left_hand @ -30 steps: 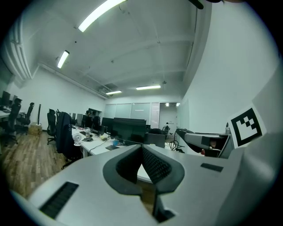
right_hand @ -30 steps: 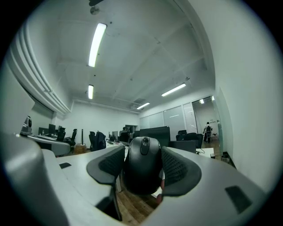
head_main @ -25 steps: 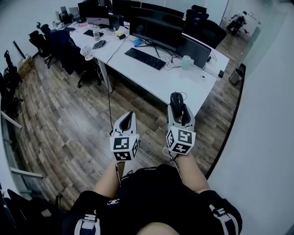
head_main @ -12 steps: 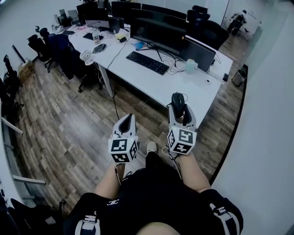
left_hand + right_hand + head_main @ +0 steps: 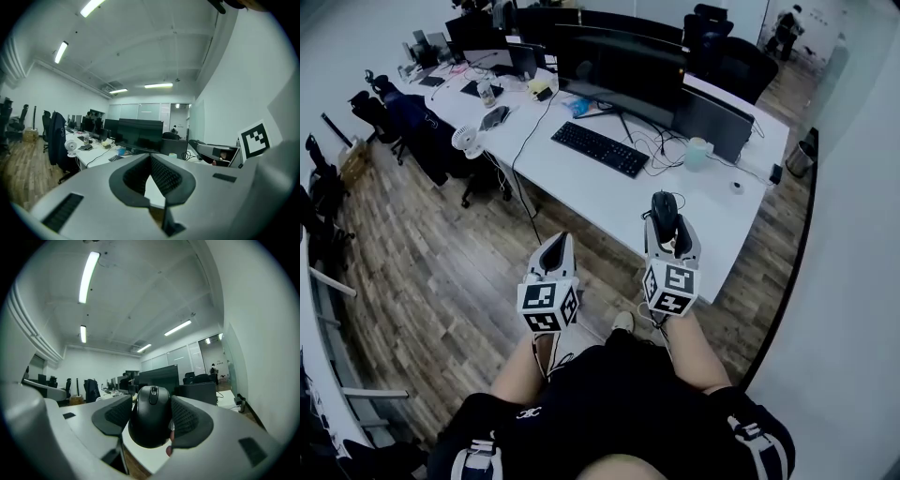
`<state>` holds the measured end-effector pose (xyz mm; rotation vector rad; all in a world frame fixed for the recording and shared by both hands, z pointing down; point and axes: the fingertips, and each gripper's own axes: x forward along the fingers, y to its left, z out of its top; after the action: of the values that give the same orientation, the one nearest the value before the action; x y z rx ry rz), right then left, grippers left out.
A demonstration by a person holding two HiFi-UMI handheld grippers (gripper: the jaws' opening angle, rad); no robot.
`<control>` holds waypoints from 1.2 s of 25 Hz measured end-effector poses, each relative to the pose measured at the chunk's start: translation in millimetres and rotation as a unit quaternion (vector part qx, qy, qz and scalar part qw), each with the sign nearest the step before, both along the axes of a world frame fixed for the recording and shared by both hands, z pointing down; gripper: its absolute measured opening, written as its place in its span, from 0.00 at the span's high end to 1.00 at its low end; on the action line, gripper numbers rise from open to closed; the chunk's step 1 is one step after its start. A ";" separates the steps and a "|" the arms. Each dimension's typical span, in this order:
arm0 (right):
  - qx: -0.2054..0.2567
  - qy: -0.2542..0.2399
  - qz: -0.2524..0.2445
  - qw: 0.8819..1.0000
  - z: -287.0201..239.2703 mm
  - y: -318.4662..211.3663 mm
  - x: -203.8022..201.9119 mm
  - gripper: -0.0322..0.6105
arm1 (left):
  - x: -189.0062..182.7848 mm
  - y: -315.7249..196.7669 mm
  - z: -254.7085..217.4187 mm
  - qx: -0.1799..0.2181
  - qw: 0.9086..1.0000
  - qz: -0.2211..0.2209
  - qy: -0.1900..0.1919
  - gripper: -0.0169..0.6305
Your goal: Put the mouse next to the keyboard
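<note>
Left gripper (image 5: 555, 246): its jaws are pressed together with nothing between them. It hangs over the wood floor, near the person. It looks like it is just waiting, since this job needs only one gripper.
Desk (image 5: 602, 190): long and white, far in front of both grippers. The mouse has to end up on it.
Keyboard (image 5: 600, 148): black, lying flat on the desk in front of the big dark monitor (image 5: 623, 66). It sits to the far left of the right gripper. The bare white desk to its right looks like a good spot for the mouse.
Mouse (image 5: 150, 420): black, squeezed between the right gripper's two jaws, with its wheel end pointing away from the person. It is up in the air at the near edge of the desk, well apart from the keyboard.
Right gripper (image 5: 666, 225): clamped on the mouse from both sides, likely so it cannot slip while being carried.
Count: two grippers, one mouse, and one keyboard on this near desk.
</note>
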<state>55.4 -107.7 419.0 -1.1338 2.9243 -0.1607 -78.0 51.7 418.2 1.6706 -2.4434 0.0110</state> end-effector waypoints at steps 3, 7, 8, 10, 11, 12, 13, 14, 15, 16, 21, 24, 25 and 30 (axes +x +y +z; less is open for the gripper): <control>0.000 0.000 0.003 1.000 -3.7 -53.0 -27.9 0.52 | -28.5 -57.4 -7.2 -0.001 1.000 0.008 -0.007 0.95; 0.003 0.000 0.010 1.000 -3.3 -123.0 -56.9 0.52 | -58.6 -132.3 -4.8 -0.007 1.000 0.023 -0.013 0.95; 0.004 0.001 0.013 1.000 -2.7 -139.9 -62.8 0.52 | -65.2 -149.7 -3.9 -0.006 1.000 0.027 -0.013 0.95; 0.003 0.003 0.019 1.000 -0.1 -170.5 -73.2 0.52 | -76.5 -180.2 -2.5 -0.004 0.999 0.034 -0.011 0.95; 0.002 0.006 0.023 1.000 1.4 -183.9 -77.8 0.52 | -81.4 -193.2 -1.9 -0.003 0.999 0.038 -0.010 0.95; 0.000 0.009 0.028 1.000 3.1 -195.9 -82.2 0.52 | -85.9 -204.8 -1.0 -0.004 0.999 0.043 -0.008 0.95; -0.002 0.012 0.032 0.999 4.8 -206.3 -86.2 0.52 | -89.7 -215.3 0.5 -0.006 0.999 0.050 -0.005 0.95; -0.004 0.015 0.036 0.999 6.8 -215.4 -89.8 0.52 | -93.0 -224.9 2.6 -0.008 0.998 0.057 -0.003 0.95; -0.006 0.019 0.041 0.999 9.0 -223.8 -92.9 0.52 | -95.9 -234.2 5.4 -0.010 0.998 0.065 -0.001 0.95; -0.007 0.023 0.046 0.999 11.4 -231.9 -95.5 0.52 | -98.9 -243.3 8.5 -0.012 0.997 0.073 0.002 0.95; -0.015 0.037 0.079 0.996 25.5 -267.7 -108.0 0.52 | -117.8 -292.0 21.6 -0.015 0.993 0.113 0.015 0.95; -0.018 0.047 0.101 0.994 36.7 -283.1 -117.7 0.52 | -133.0 -322.7 27.4 -0.013 0.989 0.145 0.017 0.95; -0.020 0.049 0.112 0.992 39.0 -288.7 -120.3 0.52 | -138.3 -332.9 27.8 -0.014 0.987 0.159 0.017 0.95; -0.031 0.052 0.176 0.983 49.4 -316.3 -133.6 0.52 | -166.1 -381.9 21.9 -0.012 0.973 0.230 0.015 0.95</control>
<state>-78.2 -423.9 468.4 -1.6904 2.7584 -0.1955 -244.1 -330.1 440.1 2.1641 -1.9696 0.0765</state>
